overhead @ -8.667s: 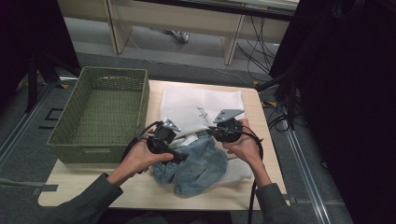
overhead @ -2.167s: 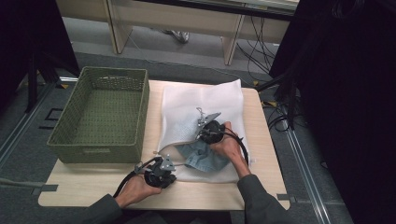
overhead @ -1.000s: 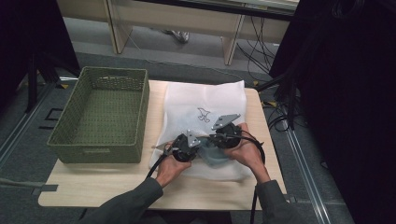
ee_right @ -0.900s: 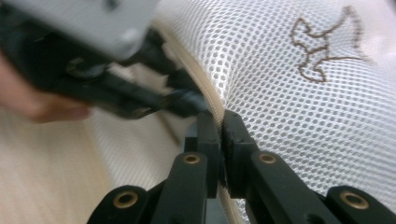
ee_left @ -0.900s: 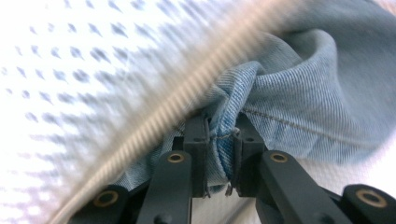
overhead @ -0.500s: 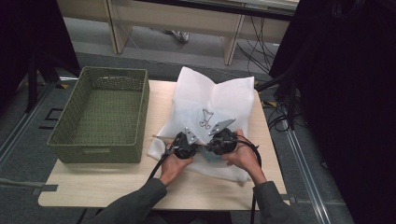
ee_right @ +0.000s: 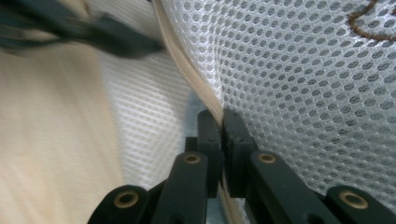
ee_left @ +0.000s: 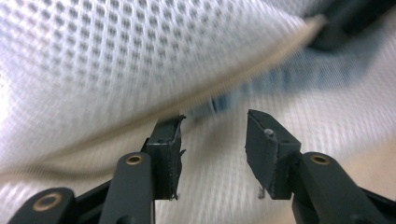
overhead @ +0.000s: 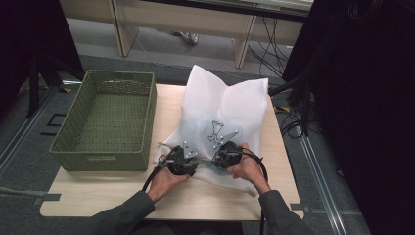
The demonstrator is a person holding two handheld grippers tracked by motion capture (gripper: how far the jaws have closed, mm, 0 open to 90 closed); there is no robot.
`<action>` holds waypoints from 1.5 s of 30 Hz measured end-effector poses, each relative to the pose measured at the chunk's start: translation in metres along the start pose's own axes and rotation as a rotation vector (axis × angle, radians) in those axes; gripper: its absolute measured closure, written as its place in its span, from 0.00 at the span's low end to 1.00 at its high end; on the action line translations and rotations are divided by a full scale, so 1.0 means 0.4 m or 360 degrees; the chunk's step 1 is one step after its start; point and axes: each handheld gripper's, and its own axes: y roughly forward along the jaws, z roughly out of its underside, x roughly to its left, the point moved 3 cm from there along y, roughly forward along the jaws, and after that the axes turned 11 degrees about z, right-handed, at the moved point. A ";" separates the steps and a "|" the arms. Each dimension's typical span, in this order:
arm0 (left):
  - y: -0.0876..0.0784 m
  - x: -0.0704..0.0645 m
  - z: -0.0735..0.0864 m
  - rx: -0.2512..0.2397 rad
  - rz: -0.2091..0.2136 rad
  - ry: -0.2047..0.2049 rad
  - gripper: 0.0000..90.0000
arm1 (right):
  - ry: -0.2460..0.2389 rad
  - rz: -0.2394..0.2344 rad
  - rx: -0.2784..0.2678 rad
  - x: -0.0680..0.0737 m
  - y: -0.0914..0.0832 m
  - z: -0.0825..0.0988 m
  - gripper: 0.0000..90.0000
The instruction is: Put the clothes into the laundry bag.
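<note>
A white mesh bag (overhead: 230,107) with a beige zip edge lies on the table, its far end puffed up. Blue cloth (ee_left: 299,74) shows through the mesh. My right gripper (overhead: 226,152) sits at the bag's near edge, and in the right gripper view it (ee_right: 221,116) is shut on the zip edge (ee_right: 182,56). My left gripper (overhead: 182,159) is beside it at the bag's near left corner. Its jaws (ee_left: 214,126) have just been opening and stand apart, with the zip edge (ee_left: 224,88) running just beyond the tips and nothing pinched.
A green woven basket (overhead: 151,117) stands empty on the left of the wooden table (overhead: 98,196). Cables trail from both grippers toward the person. Dark stands and cables sit on the floor to the right.
The left jaws have opened and let go of the bag's edge. Both hands have sunk toward the near edge of the table, and the bag's far end has risen and puffed up.
</note>
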 end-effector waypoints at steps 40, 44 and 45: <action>-0.022 -0.039 0.031 0.0066 0.0385 0.0004 0.59 | -0.0077 0.0117 0.0072 -0.002 0.037 -0.005 0.98; -0.004 -0.040 0.022 0.0070 0.0404 0.0073 0.56 | -0.0076 0.0134 0.0071 -0.007 0.040 -0.006 0.98; 0.003 -0.041 0.021 0.0075 0.0403 0.0048 0.56 | -0.0072 0.0130 0.0077 -0.007 0.039 -0.005 0.98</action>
